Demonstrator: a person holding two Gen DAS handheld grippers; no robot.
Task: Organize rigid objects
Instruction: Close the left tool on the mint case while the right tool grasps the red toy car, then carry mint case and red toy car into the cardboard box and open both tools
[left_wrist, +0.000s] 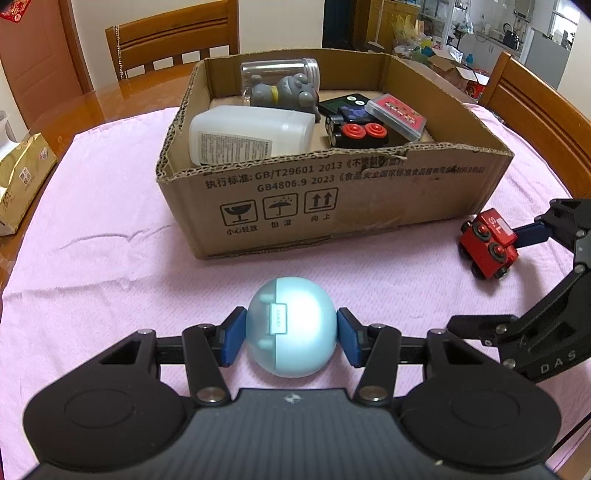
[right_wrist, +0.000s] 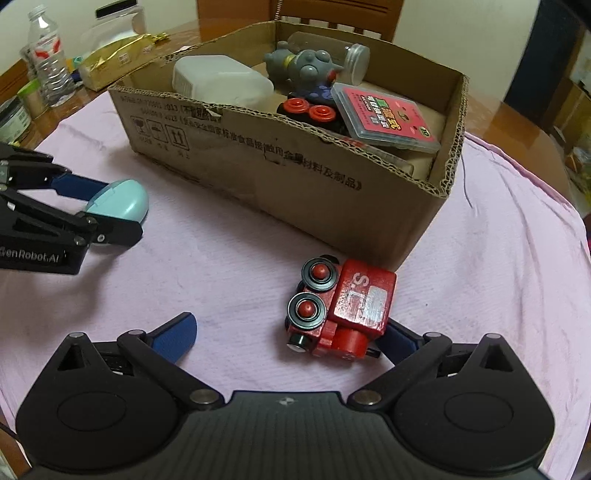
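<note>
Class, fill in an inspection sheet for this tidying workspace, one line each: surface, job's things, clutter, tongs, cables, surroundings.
Surface: pink cloth over a wooden table.
Job's things: light blue egg-shaped case and red toy train on the cloth; cardboard box already holds a white jug, grey toy, clear jar, black toy car and pink card case.
Clutter: gold packet, plastic bottle beside the cloth.
Tongs: left tongs shut on the case; right tongs open, the train by one finger.
Cables: nothing seen.
Surroundings: wooden chairs, kitchen behind.
</note>
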